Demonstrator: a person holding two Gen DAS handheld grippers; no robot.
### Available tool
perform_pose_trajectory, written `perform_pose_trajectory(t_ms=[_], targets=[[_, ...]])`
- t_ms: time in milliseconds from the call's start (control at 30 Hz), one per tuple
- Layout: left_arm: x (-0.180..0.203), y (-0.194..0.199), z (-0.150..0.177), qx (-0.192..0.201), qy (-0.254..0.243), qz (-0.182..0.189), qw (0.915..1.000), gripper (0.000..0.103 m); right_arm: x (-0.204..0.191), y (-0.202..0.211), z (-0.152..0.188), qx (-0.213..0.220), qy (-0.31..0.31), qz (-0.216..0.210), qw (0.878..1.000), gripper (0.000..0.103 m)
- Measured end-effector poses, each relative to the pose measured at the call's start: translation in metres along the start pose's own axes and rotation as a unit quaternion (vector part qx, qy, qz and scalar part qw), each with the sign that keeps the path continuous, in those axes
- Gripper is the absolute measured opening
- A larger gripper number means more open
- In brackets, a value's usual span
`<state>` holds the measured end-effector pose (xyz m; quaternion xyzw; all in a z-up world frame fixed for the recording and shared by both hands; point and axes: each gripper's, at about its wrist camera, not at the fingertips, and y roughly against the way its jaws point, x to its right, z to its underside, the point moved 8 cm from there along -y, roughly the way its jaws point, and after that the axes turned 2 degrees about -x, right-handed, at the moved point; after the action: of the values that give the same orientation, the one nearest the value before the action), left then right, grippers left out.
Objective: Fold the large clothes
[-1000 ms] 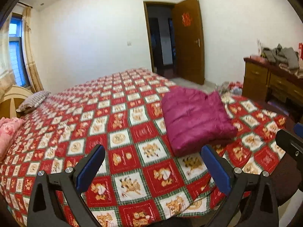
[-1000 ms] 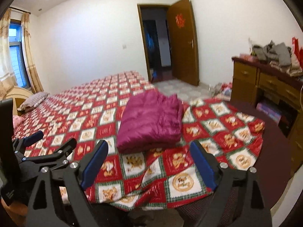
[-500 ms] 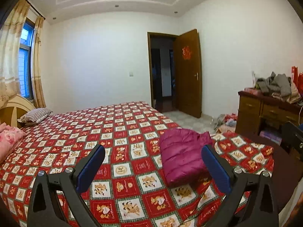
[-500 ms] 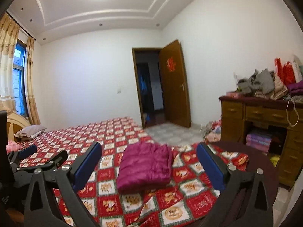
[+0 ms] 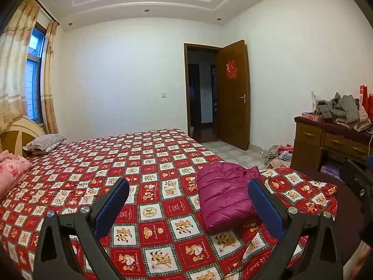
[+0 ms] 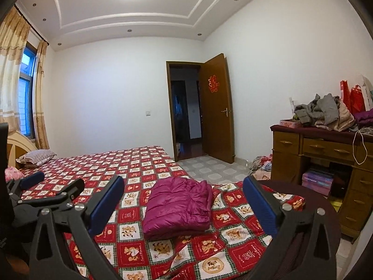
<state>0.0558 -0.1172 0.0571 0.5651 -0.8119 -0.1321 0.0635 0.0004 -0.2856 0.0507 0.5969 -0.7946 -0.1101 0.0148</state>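
I hold my left gripper (image 5: pixel 188 200) and right gripper (image 6: pixel 183 198) spread wide, gripping nothing, clear above the red cartoon-patterned bedspread (image 5: pixel 149 163); the puffy magenta quilted jacket (image 6: pixel 178 206) lies folded near the bed's foot corner, so folding looks finished

Left finger (image 5: pixel 264 206) is covering the jacket's (image 5: pixel 221 200) near right edge. Right gripper (image 5: pixel 356 182) is showing only as a dark sliver, cut by the frame edge, jaws unreadable. Bed's (image 6: pixel 130 238) near corner is running out of frame. Hallway beyond the door (image 6: pixel 216 107) is lying too dark to read. Floor heap (image 6: pixel 262 162) is sitting partly behind the dresser (image 6: pixel 289 156).
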Motion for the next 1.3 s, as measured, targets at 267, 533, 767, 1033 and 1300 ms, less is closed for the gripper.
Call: perform_pose_trajectory(t_ms=[267, 533, 767, 1033, 1300], targets=[[-0.0013, -0.001, 0.0008, -0.003, 0.0, 0.0, 1.0, 0.102, -0.0001, -0.0002, 0.0009, -0.005, -0.001, -0.004, 1.0, 0.103], [-0.0018, -0.0009, 0.0006, -0.003, -0.001, -0.001, 1.0, 0.102, 0.0, 0.0009, 0.0012, -0.007, -0.001, -0.005, 1.0, 0.103], [-0.0027, -0.0011, 0.0008, -0.006, 0.0, 0.0, 1.0, 0.102, 0.0, 0.0007, 0.0011, -0.008, -0.001, -0.005, 1.0, 0.103], [-0.0037, -0.0015, 0.0004, -0.004, 0.001, 0.0, 1.0, 0.102, 0.0006, -0.0002, 0.0011, -0.008, -0.002, -0.004, 1.0, 0.103], [0.0012, -0.0012, -0.002, 0.0, -0.004, -0.003, 1.0, 0.102, 0.001, -0.0003, 0.0013, -0.008, -0.002, -0.004, 1.0, 0.103]])
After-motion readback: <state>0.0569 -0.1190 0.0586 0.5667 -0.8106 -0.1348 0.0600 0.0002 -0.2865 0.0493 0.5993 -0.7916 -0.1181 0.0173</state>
